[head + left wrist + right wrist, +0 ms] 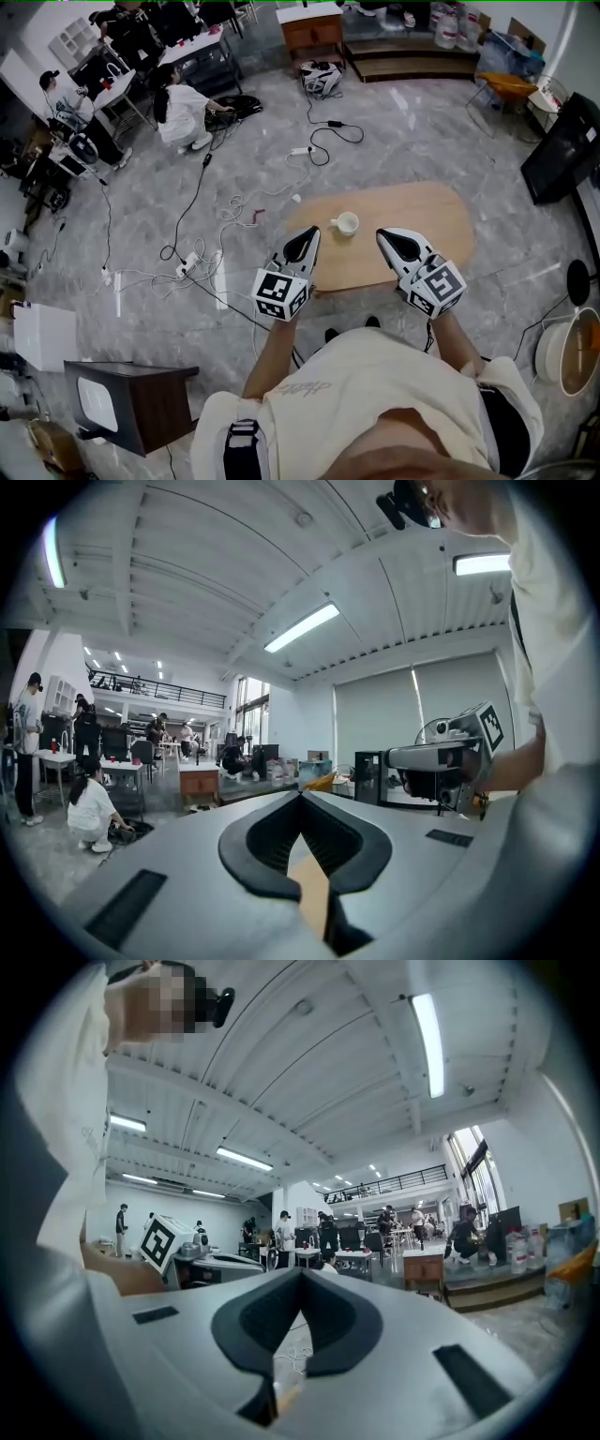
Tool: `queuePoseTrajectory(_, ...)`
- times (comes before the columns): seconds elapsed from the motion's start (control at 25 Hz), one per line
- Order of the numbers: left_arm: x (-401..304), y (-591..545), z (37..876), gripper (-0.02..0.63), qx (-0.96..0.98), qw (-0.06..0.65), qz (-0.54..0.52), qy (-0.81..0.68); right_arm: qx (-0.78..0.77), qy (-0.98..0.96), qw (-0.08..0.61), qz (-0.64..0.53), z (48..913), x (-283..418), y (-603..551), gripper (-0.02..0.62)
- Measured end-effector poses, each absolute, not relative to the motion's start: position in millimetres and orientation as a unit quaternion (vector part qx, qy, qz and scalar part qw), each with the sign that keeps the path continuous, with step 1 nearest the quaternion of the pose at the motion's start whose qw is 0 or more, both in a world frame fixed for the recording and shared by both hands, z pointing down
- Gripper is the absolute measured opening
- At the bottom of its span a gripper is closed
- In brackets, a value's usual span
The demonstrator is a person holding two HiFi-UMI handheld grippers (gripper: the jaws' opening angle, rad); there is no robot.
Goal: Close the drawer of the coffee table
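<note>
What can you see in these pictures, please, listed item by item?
coffee table: one, light wood, oval top, just ahead of the person; no drawer shows
cup: one, white, on the table, left of its middle
cables and power strips: several, black and white, on the grey floor left of the table
side cabinet: one, dark brown, floor at lower left
box: one, white, at the left edge
crouching person: one, white top, far left
wooden cabinet: one, brown, far end of the room
left tool: one, grey and black, jaws together, empty, over the table's near edge
right tool: one, same colours, jaws together, empty, beside it
</note>
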State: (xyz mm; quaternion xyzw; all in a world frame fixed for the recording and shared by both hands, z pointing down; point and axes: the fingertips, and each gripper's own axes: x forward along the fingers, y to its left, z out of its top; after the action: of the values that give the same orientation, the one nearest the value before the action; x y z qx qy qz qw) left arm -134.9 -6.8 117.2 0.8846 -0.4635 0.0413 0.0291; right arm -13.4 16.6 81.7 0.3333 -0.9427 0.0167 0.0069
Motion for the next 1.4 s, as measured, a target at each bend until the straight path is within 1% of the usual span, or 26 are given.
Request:
queuePoseTrajectory(0.16, -131, 2, 122, 0.005, 0.882, 0.036, 0.045, -0.468, 0.313, -0.950, 0.018, 0.003, 80, -21, 23, -0.006)
queuePoseTrajectory(0.4, -120, 8, 110, 0.005, 0.883, 0.022, 0.041, -0.466, 0.301, -0.953, 0.025, 0.004, 81, -27, 28, -0.006)
queuePoseTrajectory(0.8, -130, 18, 117, 0.005, 0.877, 0.030, 0.047, -0.477, 0.295, -0.955, 0.035, 0.015, 91, -32, 34, -0.006)
queuePoseTrajectory(1.4, -117, 33, 119, 0.005, 0.887, 0.028, 0.045, -0.459, 0.334, -0.942, 0.018, 0.014, 91, -16, 52, -0.006)
